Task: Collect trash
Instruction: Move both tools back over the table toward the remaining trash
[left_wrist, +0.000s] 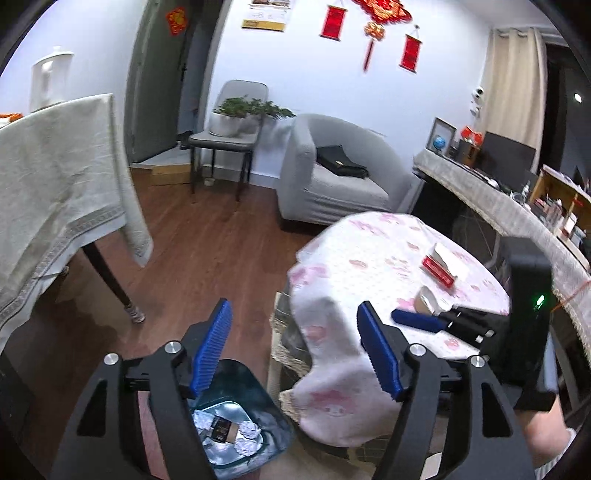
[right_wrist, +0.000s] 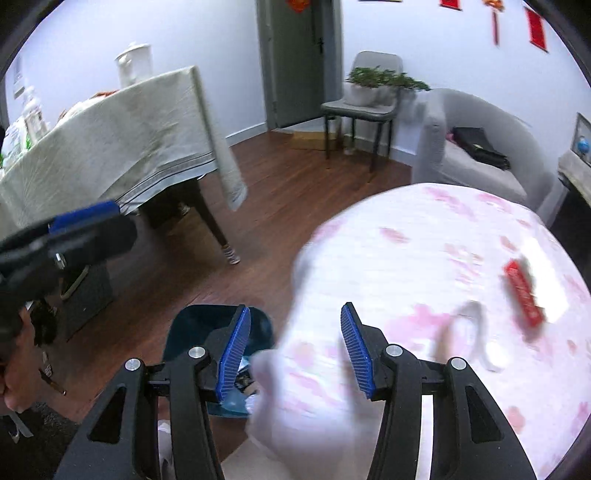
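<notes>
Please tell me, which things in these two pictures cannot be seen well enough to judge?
- Trash bin, left wrist view: the left tool covers part of it; its contents are too small to name.
- Trash bin, right wrist view: mostly behind the right tool and the tablecloth.
- Red box and white object, right wrist view: motion blur hides their shape.

Left gripper: jaws spread wide, nothing between the blue pads, sits bottom centre of its own view. Right gripper: jaws also wide apart, empty, bottom centre of its view. In the left wrist view, right gripper shows at the right edge, black body with a green LED lit, blue fingertip pointing left. In the right wrist view, left gripper shows blurred at the left edge.
</notes>
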